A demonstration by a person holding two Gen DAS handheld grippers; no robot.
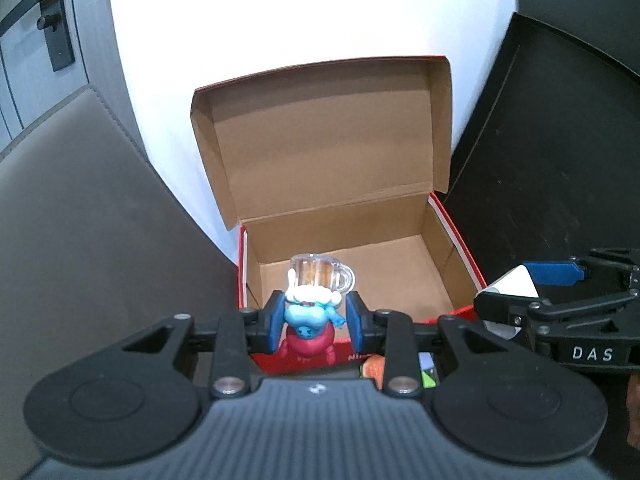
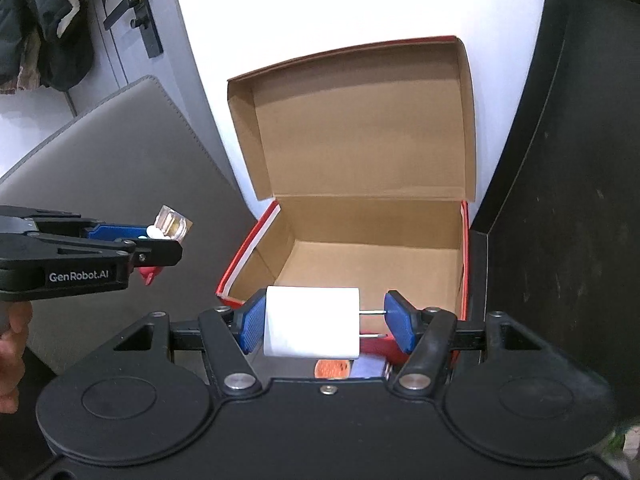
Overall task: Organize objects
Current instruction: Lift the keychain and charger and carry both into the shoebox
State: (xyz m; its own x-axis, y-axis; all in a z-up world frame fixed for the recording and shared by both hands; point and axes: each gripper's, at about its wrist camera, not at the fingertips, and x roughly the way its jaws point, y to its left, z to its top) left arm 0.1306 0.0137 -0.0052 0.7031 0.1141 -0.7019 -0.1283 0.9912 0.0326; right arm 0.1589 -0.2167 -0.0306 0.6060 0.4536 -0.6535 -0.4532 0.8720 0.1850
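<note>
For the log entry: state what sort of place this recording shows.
Probably a room in a home, at a white table. A door with a black lever handle, coats hanging beside it, and a grey upholstered chair back suggest a lived-in room, not a lab.

Blue-and-red figurine (image 1: 310,322) and white plug (image 2: 312,322) held before open box (image 2: 360,256).

Left gripper (image 1: 314,322) and right gripper (image 2: 324,327), side by side and angled downward, each with jaws clamped on a held item.
</note>
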